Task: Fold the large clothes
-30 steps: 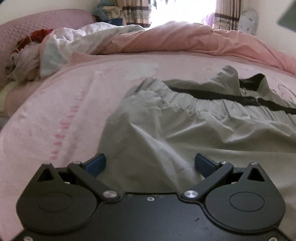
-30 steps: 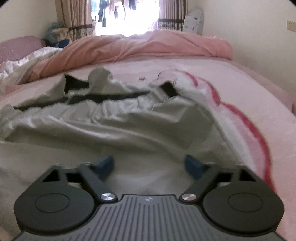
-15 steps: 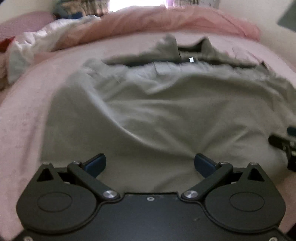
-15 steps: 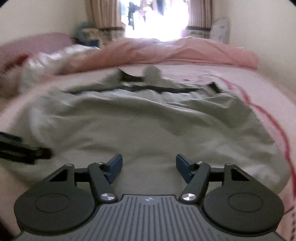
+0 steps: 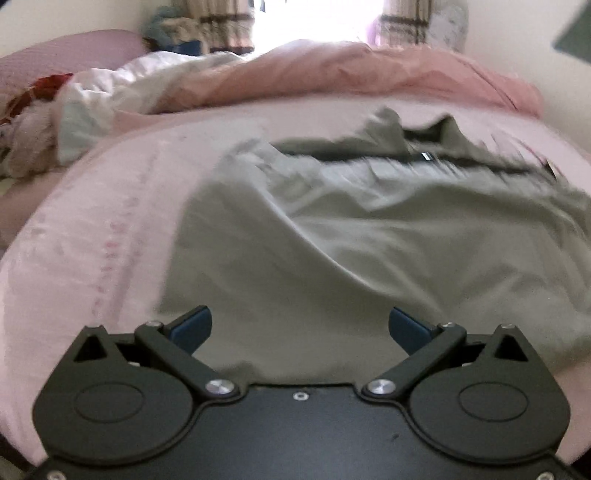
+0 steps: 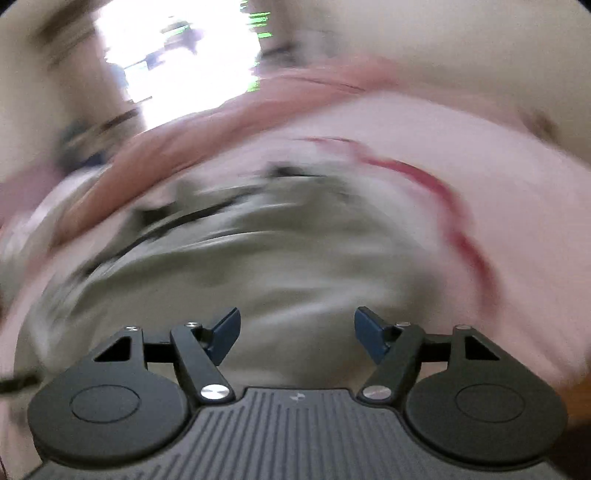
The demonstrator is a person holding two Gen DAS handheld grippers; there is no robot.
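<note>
A large grey garment (image 5: pixel 369 240) with a black band along its far edge lies spread and wrinkled on the pink bed sheet (image 5: pixel 103 229). My left gripper (image 5: pixel 300 326) is open and empty, above the garment's near left part. In the right wrist view, which is heavily blurred and tilted, the same grey garment (image 6: pixel 277 266) lies ahead of my right gripper (image 6: pixel 297 334), which is open and empty over its near edge. Neither gripper touches cloth that I can see.
A pink duvet (image 5: pixel 369 77) is bunched along the far side of the bed, with white bedding (image 5: pixel 122 88) and a heap of clothes (image 5: pixel 26 122) at far left. A bright window with curtains (image 5: pixel 317 22) is behind. A red pattern (image 6: pixel 443 192) marks the sheet at right.
Both grippers have stayed open. The left view has swung back to the left. The right gripper is moving fast and tilting, and its jaws stand slightly wider than half a second ago.
</note>
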